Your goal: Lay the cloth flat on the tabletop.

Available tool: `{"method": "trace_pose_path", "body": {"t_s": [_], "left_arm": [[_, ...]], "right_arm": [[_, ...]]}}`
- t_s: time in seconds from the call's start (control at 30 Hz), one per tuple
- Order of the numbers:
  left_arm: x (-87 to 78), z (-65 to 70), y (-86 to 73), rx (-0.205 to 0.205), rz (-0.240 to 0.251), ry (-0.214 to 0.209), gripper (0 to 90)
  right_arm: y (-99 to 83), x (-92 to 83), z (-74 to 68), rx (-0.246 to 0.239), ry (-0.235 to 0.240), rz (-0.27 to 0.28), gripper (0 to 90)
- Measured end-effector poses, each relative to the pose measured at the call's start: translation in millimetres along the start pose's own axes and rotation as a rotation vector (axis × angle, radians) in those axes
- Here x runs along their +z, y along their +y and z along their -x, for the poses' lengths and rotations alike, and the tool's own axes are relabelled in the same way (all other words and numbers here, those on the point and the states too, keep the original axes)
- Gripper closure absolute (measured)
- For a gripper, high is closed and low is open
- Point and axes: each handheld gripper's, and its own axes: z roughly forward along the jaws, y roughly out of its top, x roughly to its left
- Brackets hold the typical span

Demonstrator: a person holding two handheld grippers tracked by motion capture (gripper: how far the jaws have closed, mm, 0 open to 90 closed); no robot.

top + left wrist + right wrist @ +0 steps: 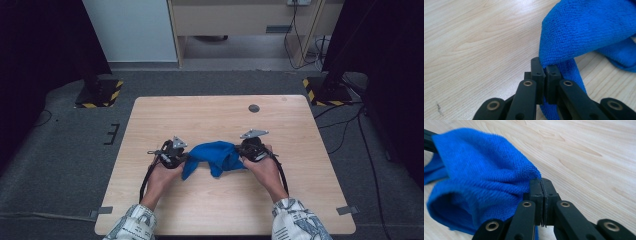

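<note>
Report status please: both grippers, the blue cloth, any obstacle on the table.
Left gripper shut on blue microfibre cloth. Right gripper shut on its other end. Cloth bunched between them over the light wooden table. No obstacle nearby.

We look down on a light wood-grain surface (210, 120) with rounded corners and a small dark round disc (254, 108) near its far edge. It stands on grey carpeted floor (65, 150), where we see strips of grey tape (100, 211) near its front corners. Two dark stand bases edged in yellow-and-black hazard striping (100, 93) (324, 91) sit on the floor beyond the far corners, each beside black curtains (40, 45) that close off the left and right sides. Behind, we see a pale blue-white panel (130, 30) and light wooden furniture (240, 20), with black cables (300, 40) hanging down and trailing across the floor at right. The light is even and soft.
</note>
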Motion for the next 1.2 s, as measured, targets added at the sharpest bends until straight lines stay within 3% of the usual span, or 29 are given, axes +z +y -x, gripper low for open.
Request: {"method": "trace_pose_path", "body": {"t_s": [0.23, 0.33, 0.47, 0.67, 0.97, 1.2], "left_arm": [[3.4, -2.2, -5.3, -0.007, 0.009, -0.011, 86.1], [0.1, -1.5, -8.1, -0.016, 0.039, 0.006, 72.6], [-9.1, -0.6, -13.2, -0.033, 0.076, 0.030, 61.0], [-26.5, 4.6, -21.7, -0.039, 0.113, 0.042, 58.5], [-41.5, 19.6, -21.1, -0.017, 0.157, 0.018, 58.5], [-45.3, 23.0, -29.4, -0.017, 0.143, 0.014, 57.3]], "right_arm": [[-3.2, 7.4, 3.1, 0.001, -0.006, -0.022, 89.0], [-2.7, 4.4, 1.2, 0.015, 0.000, -0.011, 85.8], [-2.0, -8.0, -0.2, 0.013, -0.011, 0.022, 71.7], [-8.0, -29.2, -3.5, 0.021, -0.008, 0.050, 60.1], [-29.1, -43.1, -12.4, 0.021, 0.009, 0.062, 55.9], [-34.2, -49.9, -28.5, 0.001, 0.045, 0.084, 52.7]]}}
